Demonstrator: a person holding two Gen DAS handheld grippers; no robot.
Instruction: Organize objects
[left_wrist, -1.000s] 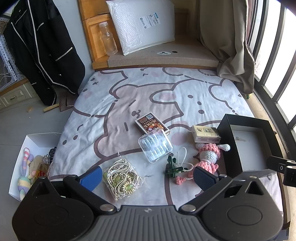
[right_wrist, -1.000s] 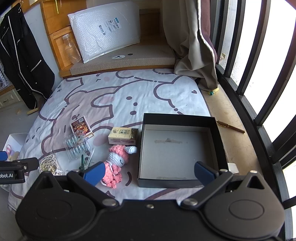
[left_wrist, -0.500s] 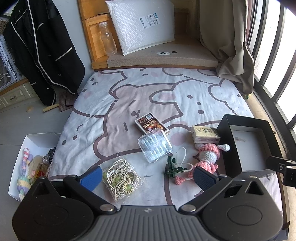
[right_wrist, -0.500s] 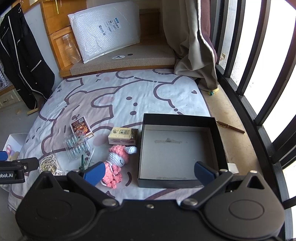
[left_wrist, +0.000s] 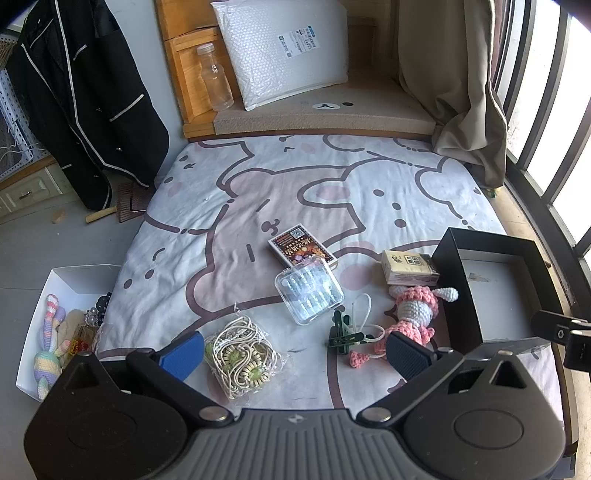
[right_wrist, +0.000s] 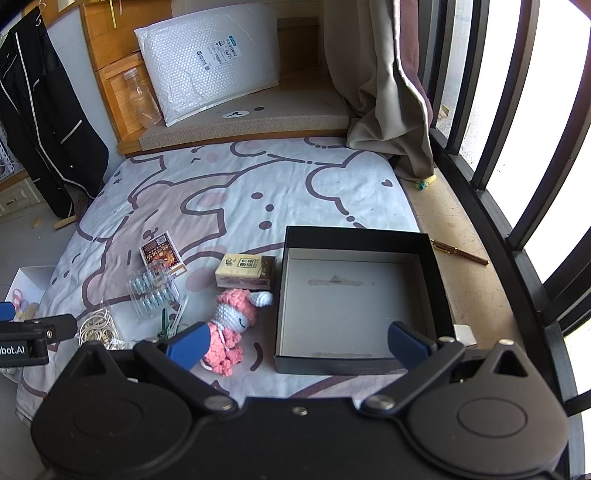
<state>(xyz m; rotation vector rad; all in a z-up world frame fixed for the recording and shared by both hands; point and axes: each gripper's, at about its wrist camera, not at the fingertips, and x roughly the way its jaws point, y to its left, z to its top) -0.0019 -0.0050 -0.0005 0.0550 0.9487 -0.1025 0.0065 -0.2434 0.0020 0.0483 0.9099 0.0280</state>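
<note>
An empty black box (right_wrist: 354, 295) (left_wrist: 491, 284) sits on the bed's right side. Left of it lie a yellow tissue pack (right_wrist: 245, 271) (left_wrist: 408, 266), a pink crochet doll (right_wrist: 231, 332) (left_wrist: 413, 314), a clear plastic case (left_wrist: 308, 293) (right_wrist: 153, 290), a card box (left_wrist: 301, 251) (right_wrist: 162, 254), green clips with a white tie (left_wrist: 345, 332) and a bag of hair ties (left_wrist: 240, 356). My left gripper (left_wrist: 291, 352) is open and empty above the near items. My right gripper (right_wrist: 295, 341) is open and empty over the black box's near edge.
A white tray (left_wrist: 64, 284) with toys sits on the floor at left. A bubble mailer (left_wrist: 280, 48) and a bottle (left_wrist: 216, 83) stand at the headboard. A curtain (right_wrist: 376, 85) and window bars (right_wrist: 517, 147) are at right. A pen (right_wrist: 460, 253) lies on the ledge.
</note>
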